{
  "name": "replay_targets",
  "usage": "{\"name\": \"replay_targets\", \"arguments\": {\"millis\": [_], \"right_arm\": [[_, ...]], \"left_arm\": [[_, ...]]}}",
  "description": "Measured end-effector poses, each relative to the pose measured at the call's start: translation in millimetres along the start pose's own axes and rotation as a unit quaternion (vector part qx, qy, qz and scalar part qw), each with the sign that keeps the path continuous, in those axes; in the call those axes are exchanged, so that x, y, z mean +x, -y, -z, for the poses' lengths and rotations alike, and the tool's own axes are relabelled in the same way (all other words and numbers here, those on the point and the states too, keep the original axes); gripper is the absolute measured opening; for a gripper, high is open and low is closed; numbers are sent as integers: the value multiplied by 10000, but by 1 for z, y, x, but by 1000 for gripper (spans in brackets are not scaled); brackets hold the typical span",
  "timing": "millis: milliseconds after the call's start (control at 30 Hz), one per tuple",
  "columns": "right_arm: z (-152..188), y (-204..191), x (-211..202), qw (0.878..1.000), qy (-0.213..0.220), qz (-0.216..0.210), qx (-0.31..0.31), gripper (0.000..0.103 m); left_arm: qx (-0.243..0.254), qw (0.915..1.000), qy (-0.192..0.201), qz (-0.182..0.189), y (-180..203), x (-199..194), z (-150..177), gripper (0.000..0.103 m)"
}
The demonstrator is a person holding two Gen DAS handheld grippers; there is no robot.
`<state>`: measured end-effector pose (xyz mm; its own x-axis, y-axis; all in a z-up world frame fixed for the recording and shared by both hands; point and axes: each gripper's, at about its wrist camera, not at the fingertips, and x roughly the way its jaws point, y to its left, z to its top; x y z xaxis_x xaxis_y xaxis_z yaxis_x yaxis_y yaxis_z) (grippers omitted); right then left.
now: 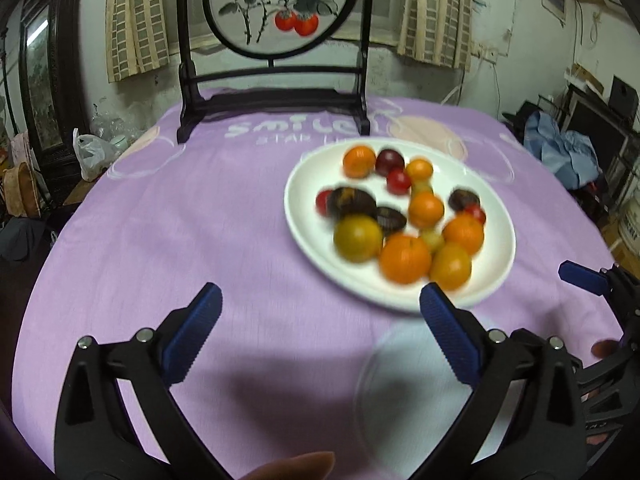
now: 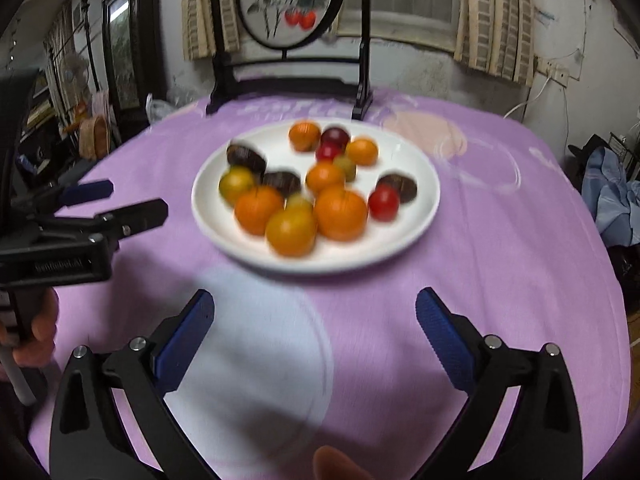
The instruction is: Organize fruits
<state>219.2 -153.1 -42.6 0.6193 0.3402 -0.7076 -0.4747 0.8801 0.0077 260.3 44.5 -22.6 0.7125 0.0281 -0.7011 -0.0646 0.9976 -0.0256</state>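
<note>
The left gripper (image 1: 320, 308) is spread wide and empty, poised over the purple cloth (image 1: 160, 240) short of the near rim of the plate (image 1: 304, 216). The right gripper (image 2: 316, 312) is likewise spread and empty, its blue pads (image 2: 440, 340) well apart, facing the plate from the near side. All the fruit (image 2: 304, 184) lies mixed on the white plate: oranges at the front, dark fruits at the left and right, small red ones among them, with no sorting by kind evident. The scene fits either an approach to the plate or a withdrawal after fruit has been gathered there; the pictures do not settle which. Any pick from this pile calls for a narrow approach, since the pieces touch one another and round fruit is likely to roll when nudged. The left view shows the screen (image 1: 276, 40) head-on and only one blue finger of the right gripper at its right edge. The right view shows the left gripper from the side at its left edge, with a hand (image 2: 36, 332) on the handle. Both views are motion-blurred, so the dark fruits cannot be identified with confidence.
</note>
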Motion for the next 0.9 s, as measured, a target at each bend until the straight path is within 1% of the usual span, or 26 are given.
{"name": "replay_targets", "arguments": {"millis": [167, 233, 433, 900], "right_arm": [[8, -7, -4, 9998, -1, -120, -126, 101], [9, -8, -4, 9999, 6, -66, -142, 101], [9, -2, -2, 10000, -59, -6, -44, 101], [10, -1, 1, 9999, -125, 49, -38, 101]], "left_arm": [[160, 9999, -19, 40, 1, -9, 14, 101], [213, 9998, 5, 19, 2, -11, 17, 101], [217, 9997, -55, -24, 2, -9, 17, 101], [179, 9998, -102, -58, 1, -6, 17, 101]]}}
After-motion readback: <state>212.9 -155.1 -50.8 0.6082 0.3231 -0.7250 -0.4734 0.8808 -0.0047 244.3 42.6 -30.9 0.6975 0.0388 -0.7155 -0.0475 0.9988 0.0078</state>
